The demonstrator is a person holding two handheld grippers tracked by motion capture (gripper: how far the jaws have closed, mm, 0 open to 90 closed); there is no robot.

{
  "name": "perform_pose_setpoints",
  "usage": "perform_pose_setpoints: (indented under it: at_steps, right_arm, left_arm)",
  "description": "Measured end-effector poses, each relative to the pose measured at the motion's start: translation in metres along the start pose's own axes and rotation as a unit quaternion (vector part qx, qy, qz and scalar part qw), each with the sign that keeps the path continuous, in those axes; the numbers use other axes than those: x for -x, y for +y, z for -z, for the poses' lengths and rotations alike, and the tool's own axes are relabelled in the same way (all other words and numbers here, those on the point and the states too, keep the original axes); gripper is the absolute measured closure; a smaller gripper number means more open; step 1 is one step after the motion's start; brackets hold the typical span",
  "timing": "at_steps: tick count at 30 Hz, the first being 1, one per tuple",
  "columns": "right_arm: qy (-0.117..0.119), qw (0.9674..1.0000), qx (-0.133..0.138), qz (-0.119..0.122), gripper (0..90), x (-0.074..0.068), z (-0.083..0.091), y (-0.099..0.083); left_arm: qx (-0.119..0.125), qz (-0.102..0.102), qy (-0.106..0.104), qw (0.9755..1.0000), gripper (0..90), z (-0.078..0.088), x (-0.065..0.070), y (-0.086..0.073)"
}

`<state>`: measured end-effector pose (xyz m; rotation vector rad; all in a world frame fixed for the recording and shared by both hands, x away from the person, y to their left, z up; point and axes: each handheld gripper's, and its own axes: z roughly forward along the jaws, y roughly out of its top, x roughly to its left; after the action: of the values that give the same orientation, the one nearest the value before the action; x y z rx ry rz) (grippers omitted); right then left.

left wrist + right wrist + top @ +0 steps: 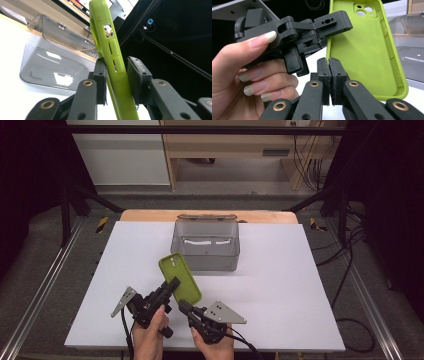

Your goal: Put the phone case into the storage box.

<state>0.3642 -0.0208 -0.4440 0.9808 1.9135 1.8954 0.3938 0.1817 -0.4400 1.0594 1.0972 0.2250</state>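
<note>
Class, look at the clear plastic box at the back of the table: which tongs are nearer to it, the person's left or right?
Left. The left tongs reach up beside the green phone case, toward the box; the right tongs sit lower, at the case's near edge.

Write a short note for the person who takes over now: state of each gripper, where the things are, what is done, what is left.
Left gripper: jaws around the green phone case, one pad touching, the other a sliver off.
Right gripper: shut on the case's side edge.
Case: held tilted above the white table, just in front of the grey box.
Box: lid open, standing at the back.
Done: case lifted.
Left: probably put the case into the box.
</note>
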Motion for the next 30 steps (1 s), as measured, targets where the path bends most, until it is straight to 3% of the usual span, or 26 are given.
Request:
perform_pose_setpoints:
  at_steps: [5,10,14,16,18,19,21,22,25,26,27,30]
  right_arm:
    - [0.002,1.0000,-0.005,-0.001,88.2,-0.001,-0.002,-0.002]
    - [0.000,0.9999,-0.015,0.000,87.7,0.000,-0.005,-0.007]
    - [0.006,0.9998,-0.014,0.011,76.0,-0.001,-0.007,-0.008]
    - [-0.003,0.9993,-0.016,0.035,66.5,0.000,-0.006,-0.006]
    - [-0.010,0.9988,-0.020,0.044,63.5,0.002,-0.006,-0.006]
    - [-0.033,0.9963,-0.040,0.068,55.7,0.007,-0.008,-0.006]
    - [-0.039,0.9954,-0.047,0.074,53.1,0.009,-0.009,-0.006]
    - [-0.050,0.9927,-0.070,0.085,46.9,0.015,-0.012,-0.007]
    - [-0.060,0.9890,-0.105,0.085,39.1,0.025,-0.016,-0.009]
    - [-0.060,0.9890,-0.105,0.085,39.1,0.025,-0.016,-0.009]
    - [-0.071,0.9867,-0.113,0.092,36.0,0.034,-0.017,-0.010]
    - [-0.078,0.9852,-0.118,0.097,33.3,0.039,-0.016,-0.010]
  left_arm:
    - [-0.002,0.017,-0.001,0.9999,72.2,0.001,-0.003,-0.001]
    - [-0.010,0.022,-0.019,0.9995,77.0,0.003,-0.004,-0.001]
    - [-0.006,0.013,-0.006,0.9999,77.3,0.005,-0.007,0.001]
    - [-0.001,-0.011,0.006,0.9999,77.3,0.006,-0.010,0.005]
    - [0.003,-0.027,0.017,0.9995,77.3,0.008,-0.014,0.009]
    - [0.007,-0.033,0.027,0.9991,77.3,0.009,-0.018,0.013]
    - [0.008,-0.037,0.031,0.9988,77.3,0.010,-0.020,0.015]
    - [0.009,-0.039,0.034,0.9986,77.3,0.011,-0.022,0.016]
    - [0.003,-0.053,0.039,0.9978,77.3,0.011,-0.024,0.020]
    - [0.001,-0.063,0.041,0.9971,77.3,0.011,-0.025,0.021]
    - [-0.001,-0.068,0.043,0.9968,77.3,0.011,-0.025,0.021]
    - [-0.004,-0.069,0.048,0.9964,77.3,0.011,-0.027,0.023]
